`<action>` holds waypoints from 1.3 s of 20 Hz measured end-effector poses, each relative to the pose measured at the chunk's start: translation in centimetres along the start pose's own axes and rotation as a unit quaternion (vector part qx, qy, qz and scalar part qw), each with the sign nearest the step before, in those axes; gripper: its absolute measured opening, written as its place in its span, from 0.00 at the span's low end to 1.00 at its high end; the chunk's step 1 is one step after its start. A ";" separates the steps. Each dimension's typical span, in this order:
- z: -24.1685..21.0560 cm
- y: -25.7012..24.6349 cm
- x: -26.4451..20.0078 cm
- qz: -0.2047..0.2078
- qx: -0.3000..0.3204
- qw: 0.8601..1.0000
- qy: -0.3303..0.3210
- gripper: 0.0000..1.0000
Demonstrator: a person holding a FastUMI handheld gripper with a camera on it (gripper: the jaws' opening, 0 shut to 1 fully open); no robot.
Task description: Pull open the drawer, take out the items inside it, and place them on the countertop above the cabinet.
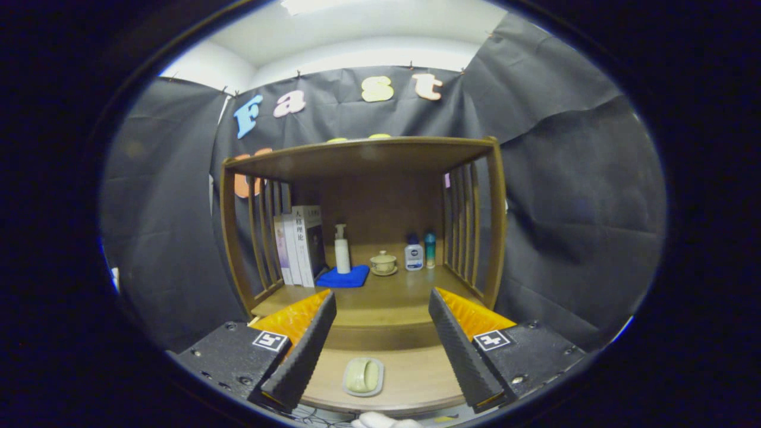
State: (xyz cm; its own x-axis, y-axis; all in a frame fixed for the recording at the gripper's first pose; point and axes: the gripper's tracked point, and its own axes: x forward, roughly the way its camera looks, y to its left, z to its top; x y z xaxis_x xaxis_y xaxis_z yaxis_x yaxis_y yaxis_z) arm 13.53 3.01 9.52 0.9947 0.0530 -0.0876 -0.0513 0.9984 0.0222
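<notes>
A brown wooden cabinet (pixel 493 196) with slatted sides stands ahead. Its countertop (pixel 392 294) runs between and beyond my fingers. Below the countertop's front edge is the shut drawer front (pixel 416 371), with a pale oval handle (pixel 363 376) between my fingertips and slightly nearer than them. My gripper (pixel 380 351) is open, fingers spread wide on either side of the handle, holding nothing. The drawer's contents are hidden.
At the back of the countertop stand several books (pixel 300 245), a white pump bottle (pixel 342 249) on a blue cloth (pixel 345 277), a small lidded cup on a saucer (pixel 383 263), and two small bottles (pixel 420 252). A shelf board (pixel 368 156) roofs the space. Something white (pixel 380 421) lies below the drawer.
</notes>
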 end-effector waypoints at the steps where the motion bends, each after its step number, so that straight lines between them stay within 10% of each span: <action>1: 0.1 1.2 1.3 0.009 -0.002 1.000 0.016 0.99; 8: -7.0 5.0 9.5 0.022 -0.006 0.978 0.207 0.99; 20: -22.3 4.4 10.2 -0.009 0.002 0.874 0.485 0.92; 26: -24.8 2.8 9.2 -0.057 0.015 0.839 0.541 0.71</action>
State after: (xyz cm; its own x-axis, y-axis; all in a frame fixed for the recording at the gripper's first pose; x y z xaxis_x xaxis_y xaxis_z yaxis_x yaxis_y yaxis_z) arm 20.33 6.75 -15.87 0.3300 -0.0424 -0.9430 0.0578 0.9980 -0.0247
